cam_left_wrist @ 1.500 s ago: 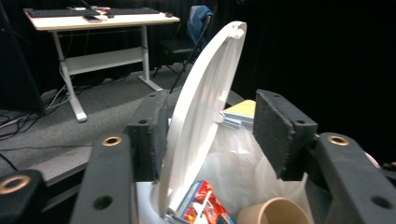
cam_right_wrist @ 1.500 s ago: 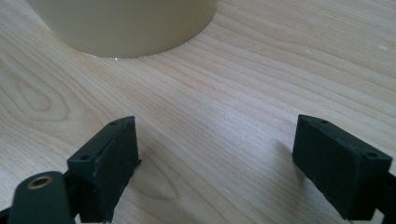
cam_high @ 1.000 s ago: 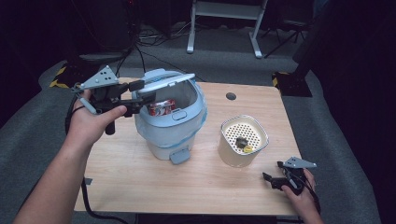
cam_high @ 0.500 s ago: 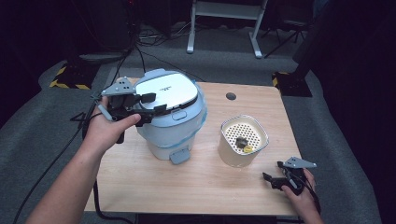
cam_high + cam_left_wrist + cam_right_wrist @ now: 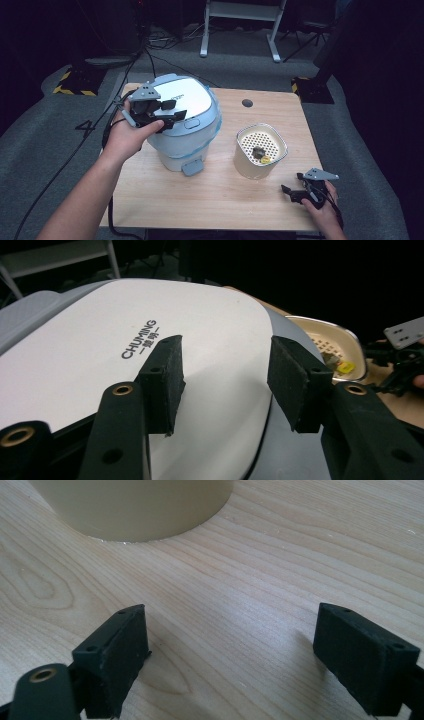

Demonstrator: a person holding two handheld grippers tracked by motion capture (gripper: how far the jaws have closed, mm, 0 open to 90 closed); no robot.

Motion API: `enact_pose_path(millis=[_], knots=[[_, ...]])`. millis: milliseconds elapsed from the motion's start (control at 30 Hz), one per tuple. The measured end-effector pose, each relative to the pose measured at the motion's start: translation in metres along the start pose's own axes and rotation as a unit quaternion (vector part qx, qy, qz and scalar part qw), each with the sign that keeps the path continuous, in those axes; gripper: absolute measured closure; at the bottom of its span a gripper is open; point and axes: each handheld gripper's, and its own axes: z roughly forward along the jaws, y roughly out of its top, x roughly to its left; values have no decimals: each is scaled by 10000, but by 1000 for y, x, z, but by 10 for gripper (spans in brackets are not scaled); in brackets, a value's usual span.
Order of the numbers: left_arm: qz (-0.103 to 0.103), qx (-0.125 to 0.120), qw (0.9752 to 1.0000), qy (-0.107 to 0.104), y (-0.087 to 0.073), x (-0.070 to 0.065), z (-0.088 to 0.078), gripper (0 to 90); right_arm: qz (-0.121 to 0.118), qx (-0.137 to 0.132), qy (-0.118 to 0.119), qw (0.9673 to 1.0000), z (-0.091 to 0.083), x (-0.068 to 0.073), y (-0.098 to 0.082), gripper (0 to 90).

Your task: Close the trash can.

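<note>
the right gripper [image 5: 292, 192] sits nearest, at the near right corner of the wooden table [image 5: 225, 200], held low in the person's right hand [image 5: 320, 207]; seen from the right gripper view its jaws stand wide apart over bare wood with nothing between them, and the cream perforated pot [image 5: 260, 150] rises just beyond them

that pot stands right of the rice cooker [image 5: 182, 127] and apart from it, with a dark bit and a small yellow bit lying on its holed insert

the rice cooker, pale blue with a white lid [image 5: 150, 355], stands on the left half of the table, its lid down flat and closed, a small blue latch tab at its near foot

the left gripper [image 5: 172, 111], in the person's left hand [image 5: 131, 135], hovers at the left edge of the cooker's lid, pointing across it toward the pot; its jaws have just been closing and now stand about half apart, with only the white lid surface beneath them and nothing pinched between the pads

beyond the cooker, near the table's far edge, is a small dark round hole [image 5: 246, 103]
</note>
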Motion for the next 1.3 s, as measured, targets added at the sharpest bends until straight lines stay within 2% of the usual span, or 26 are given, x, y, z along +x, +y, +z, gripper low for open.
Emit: enact_pose_path(millis=[67,233,300,433,767,833,867,900,933,1000,1033,1100,1167,1300], knots=[[123,51,9999,95,1,-2,1,534,1,0,1,10000,0,0,0,145],[221,116,9997,50,5,-5,3,709,1,1,1,10000,0,0,0,145],[245,147,9996,19,6,-6,4,773,0,0,0,10000,0,0,0,145],[168,155,9997,-71,7,-6,6,882,0,0,1,10000,0,0,0,145],[191,271,9994,23,9,-10,7,899,-2,-1,-1,10000,0,0,0,146],[244,426,9988,49,9,-11,8,900,-2,-1,-1,10000,0,0,0,145],[231,425,9988,40,9,-12,9,900,-2,-1,-2,10000,0,0,0,145],[176,442,9988,-105,9,-14,9,900,-2,0,-2,10000,0,0,0,145],[94,435,9984,-361,9,-14,10,900,-3,-1,-4,10000,0,0,0,145],[155,275,9983,-492,6,-14,12,899,-3,-1,-5,10000,0,0,0,145],[149,216,9985,-482,5,-13,12,844,-3,0,-5,10000,0,0,0,145],[153,137,9992,-337,5,-13,10,626,-2,0,-4,10000,0,0,0,145],[180,-89,9995,-228,5,-12,6,494,-2,0,-5,10000,0,0,0,145],[110,-417,9988,-249,8,-11,-4,385,-2,0,-4,10000,0,0,0,145]])
